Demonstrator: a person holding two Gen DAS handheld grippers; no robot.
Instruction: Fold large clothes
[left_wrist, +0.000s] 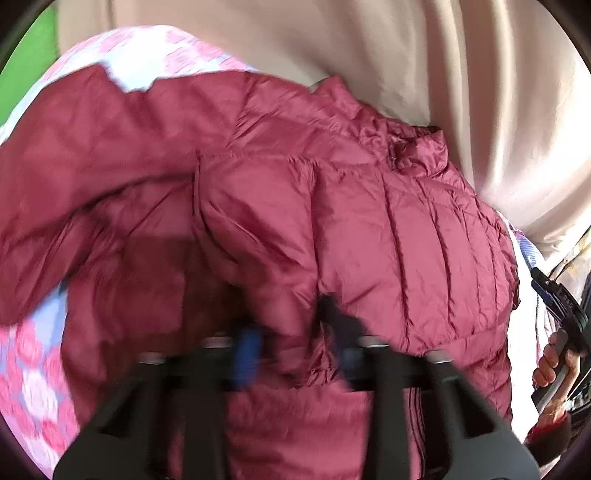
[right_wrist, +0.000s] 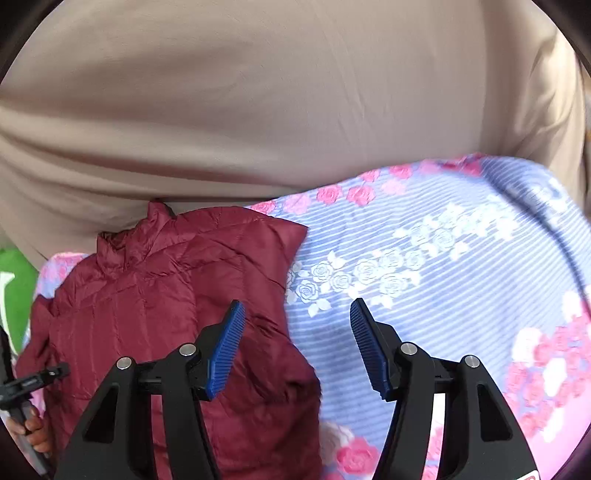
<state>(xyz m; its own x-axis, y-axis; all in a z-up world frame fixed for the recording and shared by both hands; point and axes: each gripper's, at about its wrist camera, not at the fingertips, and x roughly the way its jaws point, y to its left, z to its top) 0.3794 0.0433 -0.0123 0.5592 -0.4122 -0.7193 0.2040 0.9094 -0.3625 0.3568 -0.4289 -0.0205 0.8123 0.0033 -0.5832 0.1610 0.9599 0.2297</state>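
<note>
Now we are looking at a maroon quilted jacket (left_wrist: 332, 229) that is lying on a floral bedsheet (right_wrist: 443, 266), blue-striped with pink and white roses; everything below is placed relative to that jacket. Behind the jacket, at its collar end, a beige curtain (right_wrist: 258, 103) is hanging in soft folds, and the collar is standing up against it. A patch of green (left_wrist: 29, 62) is showing past the jacket's far side, beyond the sheet.

We are holding the left tongs (left_wrist: 295, 332) right at the jacket's near edge, and a fold of the maroon fabric is bunching between the blurred blue pads (left_wrist: 245, 354); they are pinching it.

We are holding the right tongs (right_wrist: 297, 321) above the jacket's edge where it is meeting the bare sheet, with the blue ribbed pads (right_wrist: 227, 347) standing wide apart and gripping nothing. One pad is hovering over the jacket, the other over the sheet beside it.

In the left wrist view, the right hand (left_wrist: 554, 369) is showing just beside the jacket's hem side, wrapped around its black handle.
</note>
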